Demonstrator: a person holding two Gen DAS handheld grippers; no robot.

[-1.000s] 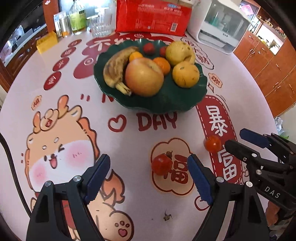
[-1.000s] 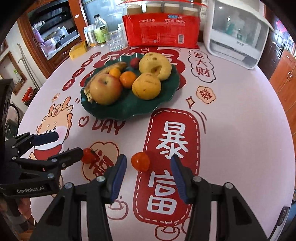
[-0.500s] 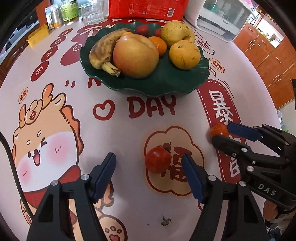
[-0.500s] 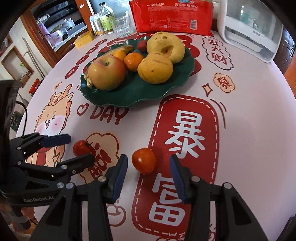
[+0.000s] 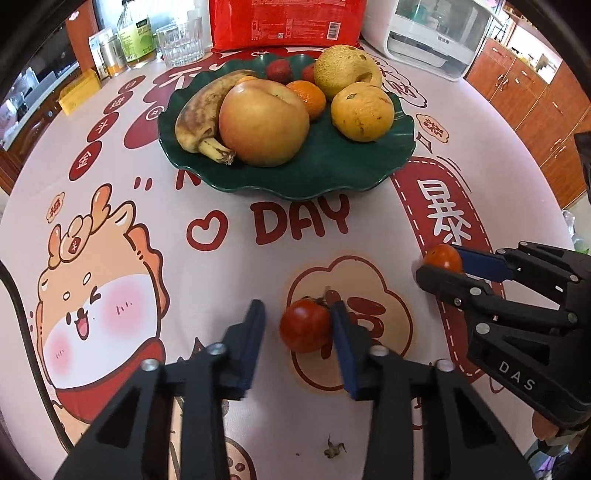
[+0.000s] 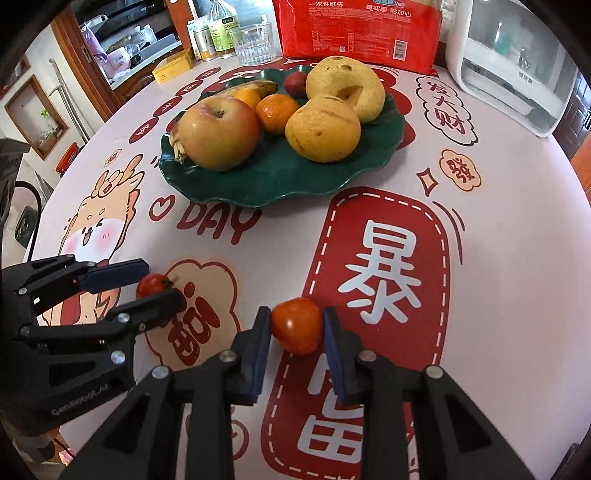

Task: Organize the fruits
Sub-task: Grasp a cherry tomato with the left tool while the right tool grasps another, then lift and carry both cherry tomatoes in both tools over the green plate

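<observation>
Tomatoes sit on the tablecloth [image 5: 229, 266] near "DAY": red tomato [image 5: 305, 325] between left gripper [image 5: 297, 325] fingers, one pad touching, grip unconfirmed; orange tomato [image 6: 296, 325] bracketed by right gripper [image 6: 295, 332], marked "DAS", contact unclear.

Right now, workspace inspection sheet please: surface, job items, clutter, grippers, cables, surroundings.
Surface: printed tablecloth; small dark stem scrap lying near the left gripper.
Job's things: green plate holds apple, banana, other fruit. Red tomato and orange tomato lie on the cloth.
Clutter: red package, glass, bottle, yellow box, white appliance.
Grippers: left gripper straddles the red tomato, one pad touching, gap at the other. Right gripper brackets the orange tomato, not clamped.
Cables: dark cable at the table's left edge.
Surroundings: wooden cabinets.
</observation>
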